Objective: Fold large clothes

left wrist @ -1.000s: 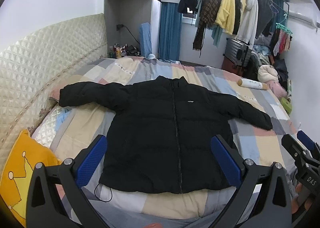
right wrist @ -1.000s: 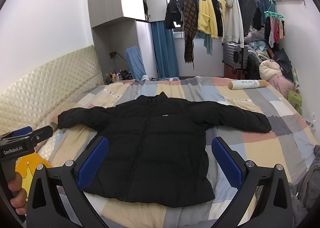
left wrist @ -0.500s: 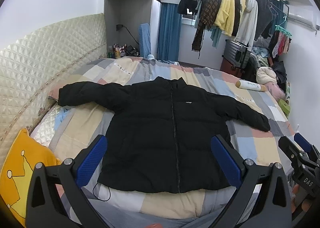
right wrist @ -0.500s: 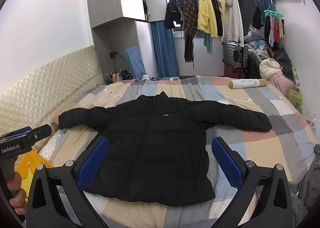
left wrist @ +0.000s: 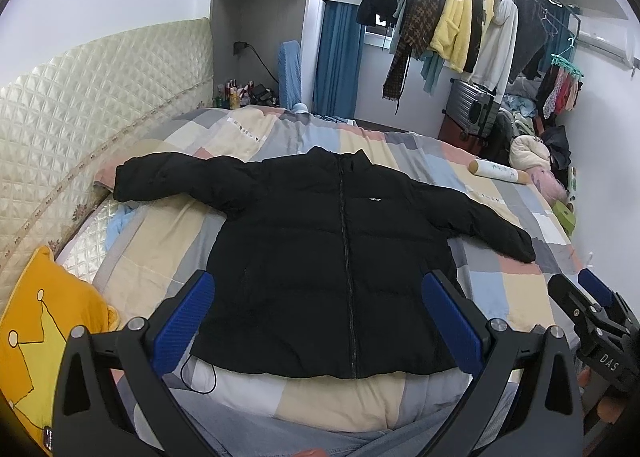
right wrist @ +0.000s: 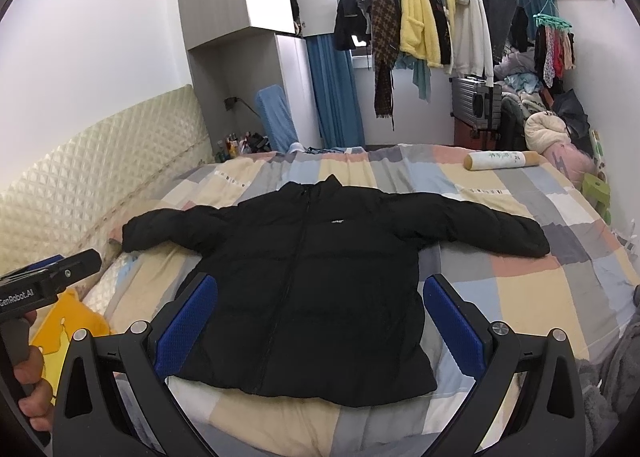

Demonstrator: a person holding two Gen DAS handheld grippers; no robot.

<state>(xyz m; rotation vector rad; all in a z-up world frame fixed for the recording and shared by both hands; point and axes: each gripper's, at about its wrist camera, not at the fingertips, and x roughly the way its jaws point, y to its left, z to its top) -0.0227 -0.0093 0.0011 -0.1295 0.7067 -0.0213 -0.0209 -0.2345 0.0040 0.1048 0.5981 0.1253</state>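
Left claw [left wrist: 316, 321]: wide apart, holding nothing, level above the jacket's hem.
Right claw [right wrist: 320, 317]: wide apart, holding nothing, beside the left one, aimed at the hem.
Black jacket [left wrist: 336, 257]: zipped, face up, flat on the bed [left wrist: 516, 289], both sleeves spread sideways.
Edges: hem near the bed's front edge; left cuff close to the headboard [left wrist: 80, 117].
Open room: bare quilt beyond the right sleeve.

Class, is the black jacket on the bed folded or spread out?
Spread out: the jacket lies flat on the bed, zipped, both sleeves stretched sideways.
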